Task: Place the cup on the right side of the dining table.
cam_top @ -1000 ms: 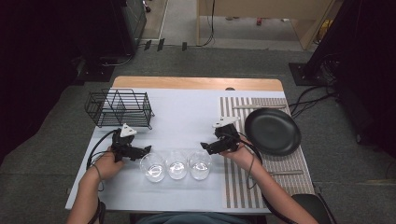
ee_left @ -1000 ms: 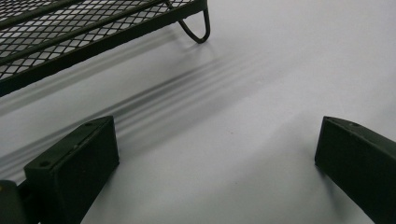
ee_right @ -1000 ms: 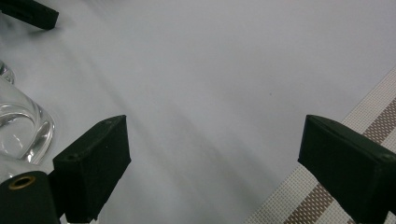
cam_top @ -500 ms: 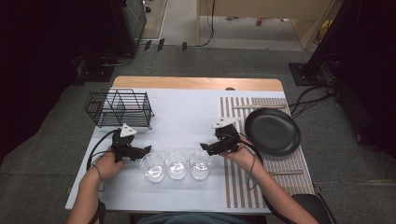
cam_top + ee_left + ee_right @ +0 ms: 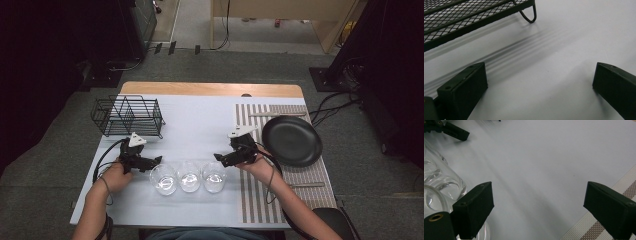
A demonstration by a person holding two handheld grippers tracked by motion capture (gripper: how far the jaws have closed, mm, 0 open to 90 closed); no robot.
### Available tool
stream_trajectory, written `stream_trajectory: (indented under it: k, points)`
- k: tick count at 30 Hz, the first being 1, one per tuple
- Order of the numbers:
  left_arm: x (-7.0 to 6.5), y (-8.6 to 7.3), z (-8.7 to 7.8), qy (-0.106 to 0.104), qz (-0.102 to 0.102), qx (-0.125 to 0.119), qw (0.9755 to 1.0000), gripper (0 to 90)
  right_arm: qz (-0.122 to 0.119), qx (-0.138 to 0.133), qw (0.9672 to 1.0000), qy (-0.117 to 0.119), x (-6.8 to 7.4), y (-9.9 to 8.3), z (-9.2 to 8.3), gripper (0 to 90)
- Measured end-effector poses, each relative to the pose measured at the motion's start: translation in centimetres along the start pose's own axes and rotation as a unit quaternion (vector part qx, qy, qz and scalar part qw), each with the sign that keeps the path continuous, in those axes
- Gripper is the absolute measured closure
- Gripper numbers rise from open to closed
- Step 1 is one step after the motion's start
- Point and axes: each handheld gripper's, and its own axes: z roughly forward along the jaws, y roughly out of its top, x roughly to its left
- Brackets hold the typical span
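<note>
Left gripper [image 5: 156,161] released, jaws wide, nothing between; left glass [image 5: 163,178] just right of tips. Right gripper [image 5: 218,157] released, empty; right glass [image 5: 214,176] just below tips.

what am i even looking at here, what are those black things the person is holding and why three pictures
A person sits at a table holding a hand-held gripper in each hand: two black jaws that pinch things. The high view looks down from above. There the left hand-held gripper and the right hand-held gripper flank a row of three clear glasses. A black wire rack stands at the far left, and a black plate lies on a striped mat at the right. The other two pictures come from cameras riding on the grippers, looking along their jaws. Both sets of jaws stand wide open, holding nothing.
</note>
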Motion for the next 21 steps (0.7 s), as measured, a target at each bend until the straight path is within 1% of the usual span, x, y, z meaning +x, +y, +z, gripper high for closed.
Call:
stream_trajectory:
  k: [9,12,21]
  points:
    - [0.00,0.00,0.00,0.000,0.000,0.000,1.0000,0.0,-0.001,-0.006,1.0000,0.003,0.35,0.29,-0.52,9.1]
    - [0.00,0.00,0.00,0.000,0.000,0.000,1.0000,0.0,0.003,-0.008,1.0000,0.005,0.47,0.38,-0.57,9.1]
    - [0.00,0.00,0.00,0.000,0.000,0.000,1.0000,0.0,-0.001,-0.013,0.9999,0.008,0.81,0.66,-0.87,9.1]
